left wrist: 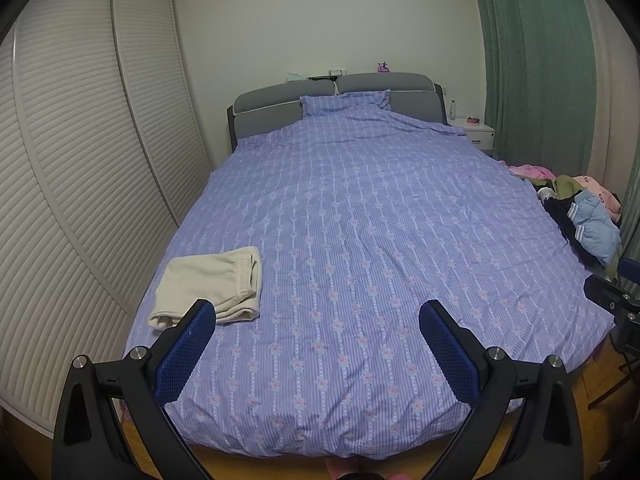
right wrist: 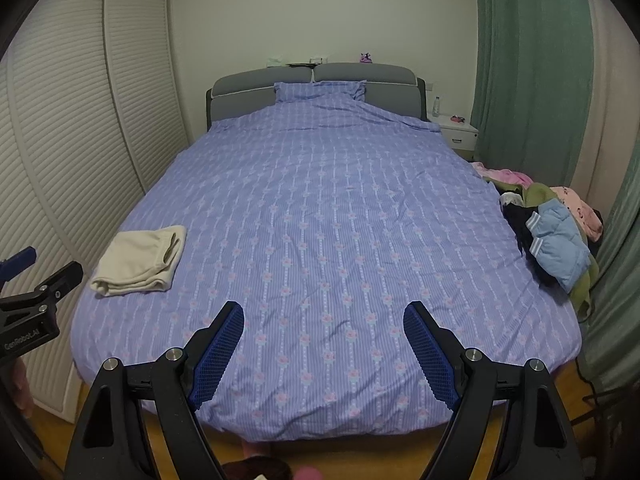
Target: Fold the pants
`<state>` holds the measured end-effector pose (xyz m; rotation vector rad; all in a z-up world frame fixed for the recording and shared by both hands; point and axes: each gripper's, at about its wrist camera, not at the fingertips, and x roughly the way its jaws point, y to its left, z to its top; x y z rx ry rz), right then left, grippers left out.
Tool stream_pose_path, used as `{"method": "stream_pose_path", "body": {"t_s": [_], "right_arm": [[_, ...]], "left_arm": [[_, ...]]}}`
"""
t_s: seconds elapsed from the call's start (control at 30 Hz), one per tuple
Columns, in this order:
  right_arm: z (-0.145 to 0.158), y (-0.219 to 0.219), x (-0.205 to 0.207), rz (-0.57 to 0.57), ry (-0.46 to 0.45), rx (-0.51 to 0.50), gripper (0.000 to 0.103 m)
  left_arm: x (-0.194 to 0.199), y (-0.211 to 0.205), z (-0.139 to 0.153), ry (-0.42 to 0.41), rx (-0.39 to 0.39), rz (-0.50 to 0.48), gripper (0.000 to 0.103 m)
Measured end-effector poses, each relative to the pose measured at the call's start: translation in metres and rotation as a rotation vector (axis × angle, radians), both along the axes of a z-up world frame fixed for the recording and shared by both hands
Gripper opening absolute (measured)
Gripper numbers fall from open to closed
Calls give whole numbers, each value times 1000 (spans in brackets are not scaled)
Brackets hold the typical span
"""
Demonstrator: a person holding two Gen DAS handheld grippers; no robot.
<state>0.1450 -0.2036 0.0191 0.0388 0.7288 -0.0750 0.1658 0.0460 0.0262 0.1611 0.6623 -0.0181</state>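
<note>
A wide bed (left wrist: 360, 220) fills the room, covered by a smooth purple striped quilt (right wrist: 320, 220) with rows of small pink flowers. Its foot edge curves across the bottom of both views, with wooden floor (right wrist: 360, 452) showing just below it. The middle of the quilt lies bare from the foot up to the pillow (left wrist: 345, 103) at 12 o'clock. White slatted wardrobe doors (left wrist: 80, 160) stand close along the bed's 9 o'clock side; green curtains (left wrist: 536, 60) hang at 2 o'clock. A loose heap of clothes (right wrist: 556, 236), with a pale blue padded jacket on top, sits on the bed's 3 o'clock edge.

The pants (left wrist: 212, 284), cream and soft-looking, lie folded into a thick rectangle near the bed's 8 o'clock edge, waistband showing on the right side.

The left gripper (left wrist: 316, 324) hovers above the foot of the bed, fingers spread wide and empty. The right gripper (right wrist: 323, 322) hovers likewise, fingers spread and empty.
</note>
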Motion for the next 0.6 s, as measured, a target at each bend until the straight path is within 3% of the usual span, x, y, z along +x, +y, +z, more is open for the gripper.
{"method": "stream_pose_path", "body": {"t_s": [0.6], "right_arm": [[-1,-6,2,-16,12,3,83]], "left_arm": [[8,0,2,-6,-1,-22,103]]}}
